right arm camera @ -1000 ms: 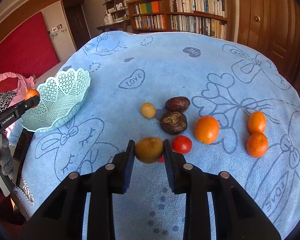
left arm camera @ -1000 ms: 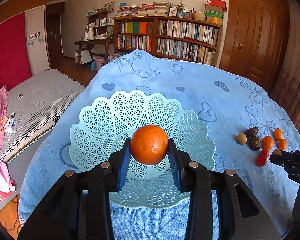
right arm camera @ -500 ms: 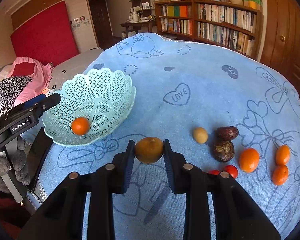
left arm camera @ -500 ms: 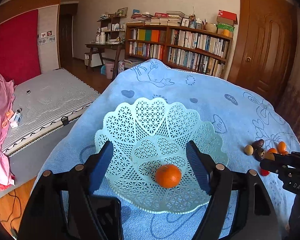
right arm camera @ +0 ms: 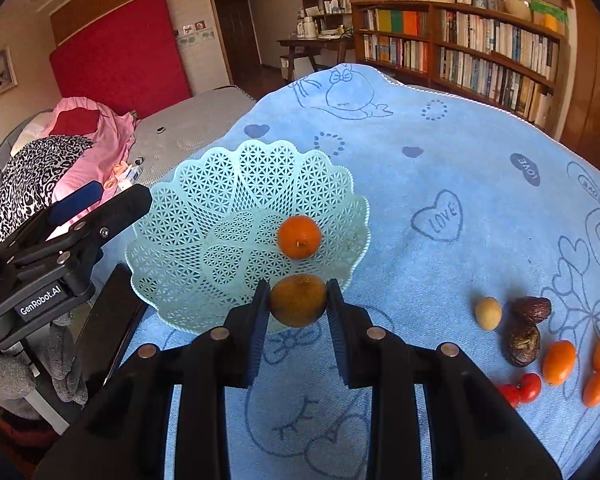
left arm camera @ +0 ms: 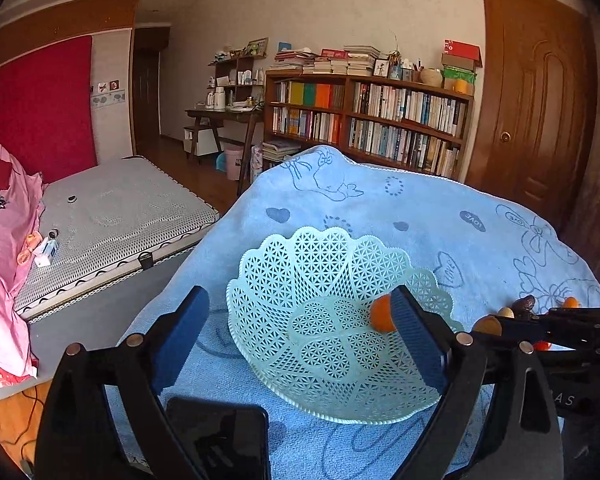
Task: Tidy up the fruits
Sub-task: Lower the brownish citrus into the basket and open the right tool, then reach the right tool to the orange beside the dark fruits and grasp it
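Your right gripper (right arm camera: 298, 306) is squeezing a round brownish-yellow fruit (right arm camera: 298, 300) and holds it just at the near rim of the light green basket (right arm camera: 204, 216). The fruit looks smooth and a bit dull, like a small ball. It is probably light and firm, but its round skin can slip, so keep the 2 pads on its widest part, 1 on each side, and do not squeeze so hard that you bruise it. Your left gripper (left arm camera: 300, 332) is wide open with nothing in it, near the basket's left side. The basket is thin plastic full of little holes, with a wavy edge. It looks very light, so a bump could push it along the blue towel (right arm camera: 440, 152) on the tabletop. 1 orange (right arm camera: 299, 237) sits inside the basket already. It will likely roll if the basket tips. More fruit waits on the towel to the right: 1 small tan fruit (right arm camera: 488, 313), 2 dark wrinkly fruits (right arm camera: 522, 344), 3 small oranges (right arm camera: 558, 362) and little red tomatoes (right arm camera: 529, 387).
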`<state>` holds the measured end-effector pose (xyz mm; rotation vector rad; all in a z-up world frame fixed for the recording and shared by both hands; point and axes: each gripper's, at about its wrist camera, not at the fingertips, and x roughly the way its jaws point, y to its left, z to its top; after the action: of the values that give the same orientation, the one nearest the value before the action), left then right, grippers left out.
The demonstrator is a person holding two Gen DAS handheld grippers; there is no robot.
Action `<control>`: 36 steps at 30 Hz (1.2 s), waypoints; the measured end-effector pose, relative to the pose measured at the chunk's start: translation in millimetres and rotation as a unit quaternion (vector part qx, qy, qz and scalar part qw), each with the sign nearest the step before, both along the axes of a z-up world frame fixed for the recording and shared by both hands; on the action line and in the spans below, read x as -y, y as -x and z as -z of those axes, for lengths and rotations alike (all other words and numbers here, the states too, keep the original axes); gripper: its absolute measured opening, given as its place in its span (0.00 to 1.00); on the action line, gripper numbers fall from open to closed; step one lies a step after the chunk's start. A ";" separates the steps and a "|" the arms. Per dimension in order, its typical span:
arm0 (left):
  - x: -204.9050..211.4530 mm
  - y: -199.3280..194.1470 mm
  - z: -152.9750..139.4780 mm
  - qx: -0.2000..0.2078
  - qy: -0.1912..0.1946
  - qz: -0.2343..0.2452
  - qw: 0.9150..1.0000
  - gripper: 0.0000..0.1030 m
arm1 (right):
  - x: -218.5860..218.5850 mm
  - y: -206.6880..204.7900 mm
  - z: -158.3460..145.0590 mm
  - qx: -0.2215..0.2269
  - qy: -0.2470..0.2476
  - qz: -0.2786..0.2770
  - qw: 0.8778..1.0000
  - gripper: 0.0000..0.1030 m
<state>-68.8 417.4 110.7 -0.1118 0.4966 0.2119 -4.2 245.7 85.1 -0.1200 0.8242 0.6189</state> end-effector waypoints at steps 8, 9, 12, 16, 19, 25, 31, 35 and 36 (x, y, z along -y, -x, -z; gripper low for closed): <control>-4.6 1.5 2.5 -0.001 0.008 -0.009 1.000 0.91 | -26.7 -7.2 10.4 -0.014 -0.008 -0.012 1.000 0.29; -4.6 1.7 2.8 -0.001 0.008 -0.008 1.000 0.91 | -27.5 -6.9 10.8 -0.015 -0.011 -0.011 1.000 0.29; -4.2 1.8 3.4 -0.002 0.008 -0.005 1.000 0.94 | -26.7 -5.4 11.9 -0.012 -0.015 -0.008 1.000 0.42; -3.5 1.9 3.7 -0.001 0.010 -0.004 1.000 0.95 | -17.2 -3.2 9.2 -0.004 -0.021 0.005 1.000 0.50; -1.2 0.8 4.7 -0.004 0.009 -0.002 1.000 0.95 | -6.7 -4.6 8.7 -0.008 -0.030 0.018 0.999 0.50; 5.9 -1.0 7.3 -0.009 0.004 0.008 1.000 0.96 | 22.0 -10.6 7.9 -0.013 -0.044 0.055 0.997 0.51; 13.5 -2.7 9.1 -0.013 -0.004 0.020 1.000 0.96 | 64.9 -19.2 10.0 -0.016 -0.048 0.108 0.993 0.57; 16.5 -3.1 11.3 -0.016 -0.007 0.026 1.000 0.97 | 103.0 -29.2 12.0 -0.023 -0.051 0.154 0.987 0.57; 18.0 -2.6 11.7 -0.018 -0.007 0.027 0.999 0.97 | 113.2 -32.0 12.6 -0.027 -0.055 0.165 0.984 0.57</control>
<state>-66.2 399.4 99.1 -0.0811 0.5333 0.1656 27.8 132.5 72.4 0.1336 0.8376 0.3545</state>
